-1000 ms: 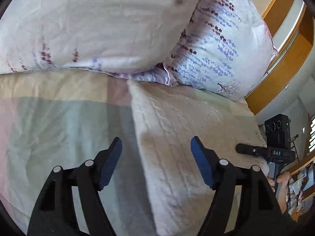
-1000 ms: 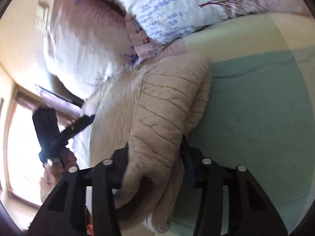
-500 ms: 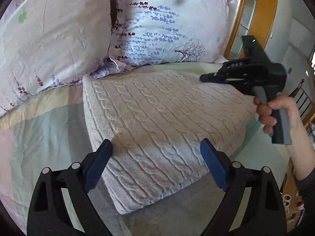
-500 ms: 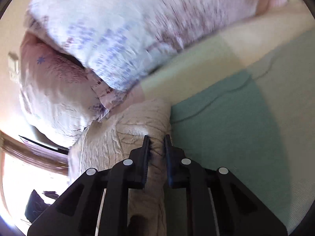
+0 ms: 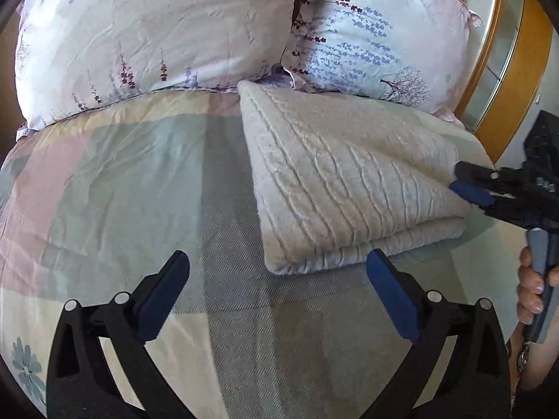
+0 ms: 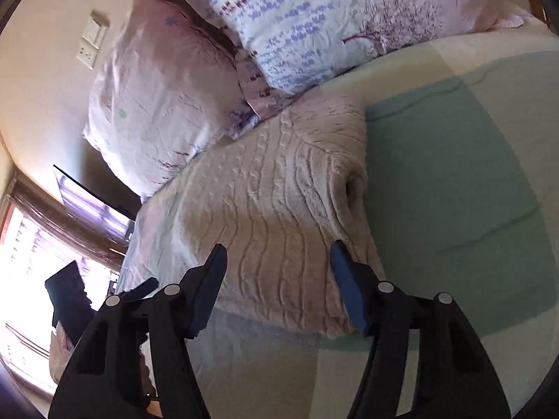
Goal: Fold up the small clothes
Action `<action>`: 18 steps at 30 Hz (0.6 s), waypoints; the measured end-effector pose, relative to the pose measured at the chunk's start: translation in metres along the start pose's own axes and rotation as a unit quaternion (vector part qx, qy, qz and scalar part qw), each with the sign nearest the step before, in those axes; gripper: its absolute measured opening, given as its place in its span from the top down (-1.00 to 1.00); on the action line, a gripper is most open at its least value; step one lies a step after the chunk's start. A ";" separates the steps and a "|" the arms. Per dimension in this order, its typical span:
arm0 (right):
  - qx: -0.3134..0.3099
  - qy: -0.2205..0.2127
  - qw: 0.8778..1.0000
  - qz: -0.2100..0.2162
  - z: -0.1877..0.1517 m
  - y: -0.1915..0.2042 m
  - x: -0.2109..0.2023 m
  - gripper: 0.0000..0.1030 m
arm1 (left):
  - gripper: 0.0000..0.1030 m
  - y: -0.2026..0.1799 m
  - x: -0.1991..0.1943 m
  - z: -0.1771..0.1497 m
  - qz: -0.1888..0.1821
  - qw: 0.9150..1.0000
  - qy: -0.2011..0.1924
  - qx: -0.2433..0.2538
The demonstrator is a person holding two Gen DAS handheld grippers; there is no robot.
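Note:
A cream cable-knit sweater (image 5: 342,181) lies folded into a thick rectangle on the bed, just below the pillows. It also shows in the right wrist view (image 6: 279,202). My left gripper (image 5: 276,286) is open and empty, a little in front of the sweater's near corner. My right gripper (image 6: 276,272) is open over the sweater's near edge, holding nothing. In the left wrist view the right gripper (image 5: 478,188) sits at the sweater's right edge, held by a hand (image 5: 531,289).
Two floral pillows (image 5: 157,35) (image 5: 377,31) lean at the head of the bed. The pastel checked bedsheet (image 5: 115,181) spreads left and in front of the sweater. A wooden headboard frame (image 5: 524,52) stands at the right. A wall switch (image 6: 92,43) and window (image 6: 24,262) are at the left.
My right gripper was shut on the sweater's edge and has opened and let it go. The left gripper has pulled back, so the folded sweater lies farther from it.

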State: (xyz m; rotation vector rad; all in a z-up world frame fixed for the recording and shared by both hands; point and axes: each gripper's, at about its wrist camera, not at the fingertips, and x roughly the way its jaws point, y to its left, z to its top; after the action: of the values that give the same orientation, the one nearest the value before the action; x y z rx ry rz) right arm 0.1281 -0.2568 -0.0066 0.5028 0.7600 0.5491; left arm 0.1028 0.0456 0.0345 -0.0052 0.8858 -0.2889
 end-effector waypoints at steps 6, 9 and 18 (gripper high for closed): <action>-0.069 -0.033 0.992 -0.105 -0.044 0.019 -0.020 -0.84 | -0.96 -0.011 0.021 -0.011 0.035 0.999 0.034 -0.014; -0.086 0.009 0.979 -0.183 -0.063 0.012 0.008 -0.86 | -0.96 -0.022 0.027 -0.013 0.077 0.996 0.040 -0.001; -0.148 0.014 0.947 -0.286 -0.075 0.026 0.035 -0.97 | -0.97 -0.019 0.027 -0.014 0.089 0.995 0.035 0.004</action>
State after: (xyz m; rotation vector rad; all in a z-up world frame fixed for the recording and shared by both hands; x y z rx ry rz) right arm 0.0861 -0.1984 -0.0551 -0.0161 0.7918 0.1196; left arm 0.1030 0.0223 0.0075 0.0914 0.9479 -0.1268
